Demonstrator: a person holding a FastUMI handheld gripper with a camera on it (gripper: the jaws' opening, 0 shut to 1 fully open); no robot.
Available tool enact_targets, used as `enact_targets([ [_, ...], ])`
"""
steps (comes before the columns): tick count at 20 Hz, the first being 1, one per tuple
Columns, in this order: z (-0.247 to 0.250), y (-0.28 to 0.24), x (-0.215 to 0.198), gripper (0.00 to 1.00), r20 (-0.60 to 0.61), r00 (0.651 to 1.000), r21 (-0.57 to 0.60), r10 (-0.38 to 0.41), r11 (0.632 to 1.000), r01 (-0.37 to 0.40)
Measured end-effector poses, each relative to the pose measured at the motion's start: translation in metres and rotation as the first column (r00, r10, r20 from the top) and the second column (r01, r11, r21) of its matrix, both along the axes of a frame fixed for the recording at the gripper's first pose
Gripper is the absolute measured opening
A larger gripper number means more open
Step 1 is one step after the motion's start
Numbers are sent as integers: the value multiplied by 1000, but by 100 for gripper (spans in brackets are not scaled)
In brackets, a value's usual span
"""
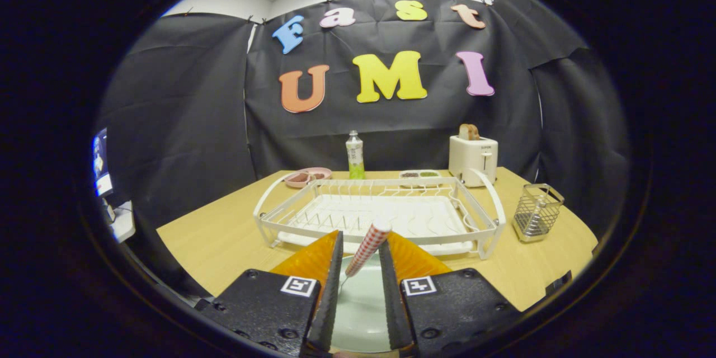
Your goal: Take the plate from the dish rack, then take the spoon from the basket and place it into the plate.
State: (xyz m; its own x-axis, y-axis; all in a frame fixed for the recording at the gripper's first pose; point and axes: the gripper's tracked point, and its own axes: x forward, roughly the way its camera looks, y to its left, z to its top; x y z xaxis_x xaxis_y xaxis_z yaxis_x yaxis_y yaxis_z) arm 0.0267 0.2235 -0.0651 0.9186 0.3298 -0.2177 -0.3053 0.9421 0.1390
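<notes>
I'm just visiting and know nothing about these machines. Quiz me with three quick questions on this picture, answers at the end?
1. True or false: plates are standing in the dish rack.
2. What lies between the fingers of the gripper: (a) a bottle, (b) the spoon with a checked handle, (c) a slice of toast?
3. What is right under the fingers?

Key:
1. False; its slots hold none.
2. (b); whether both fingers press on it cannot be told.
3. The pale plate on the table.

A: Where's the plate (358, 302)?
B: On the table's (224, 235) near edge, before the rack (380, 215).
A: And the basket (537, 212)?
B: By the right edge; toaster (472, 159) behind the rack.
</notes>
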Motion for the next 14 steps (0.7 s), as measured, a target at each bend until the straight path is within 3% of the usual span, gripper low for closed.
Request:
enact_targets([
  [10,32,-32,5,87,99,993,15,-64,998,63],
  [14,43,-39,-2,97,132,988,19,-75,997,74],
])
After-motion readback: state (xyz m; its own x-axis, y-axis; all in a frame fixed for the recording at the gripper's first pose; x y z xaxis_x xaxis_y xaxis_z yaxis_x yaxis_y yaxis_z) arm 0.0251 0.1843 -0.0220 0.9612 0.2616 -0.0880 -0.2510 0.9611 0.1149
